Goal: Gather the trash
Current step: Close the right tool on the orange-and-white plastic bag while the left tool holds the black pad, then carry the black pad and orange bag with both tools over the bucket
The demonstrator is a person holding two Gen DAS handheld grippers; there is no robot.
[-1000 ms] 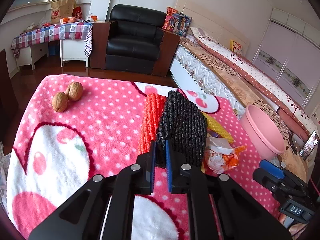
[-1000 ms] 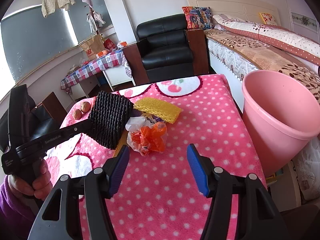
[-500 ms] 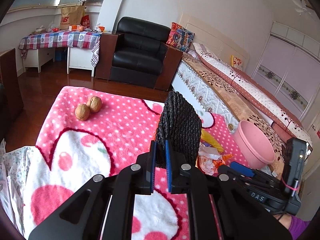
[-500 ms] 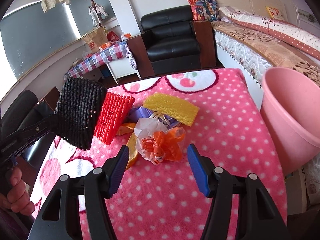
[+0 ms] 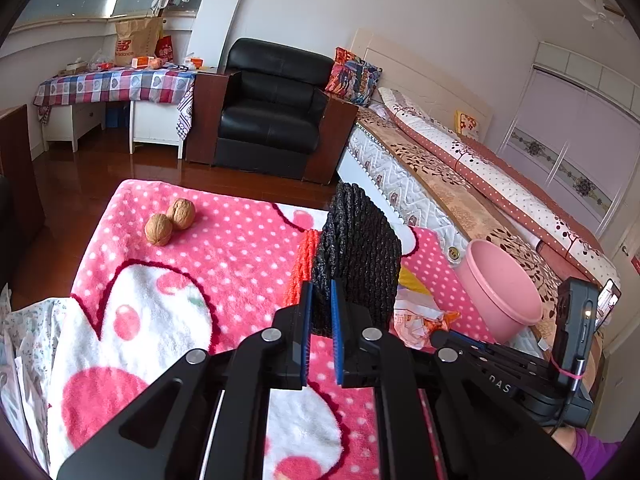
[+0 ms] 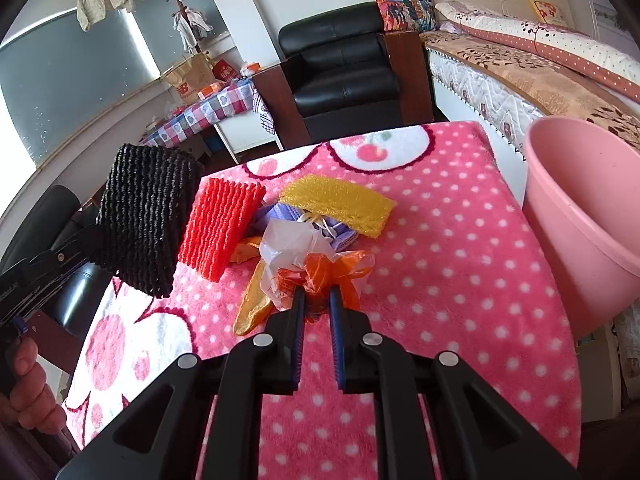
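Left hand-held gripper (image 5: 320, 312) grips the black foam net (image 5: 358, 252) left of the pink bin (image 6: 588, 216); right hand-held gripper (image 6: 317, 306) pinches the orange wrapper (image 6: 324, 272) (lift gently, it's flimsy)

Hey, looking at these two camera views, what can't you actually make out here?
- Bottom of the pink bin: right wrist view, cut by the frame edge; left wrist view, its own wall hides it.
- Purple item: right wrist view, mostly covered by the yellow foam and plastic wrapper.

Bright daylight from window (image 6: 80, 80); sharp focus; fisheye-warped, dark corners.
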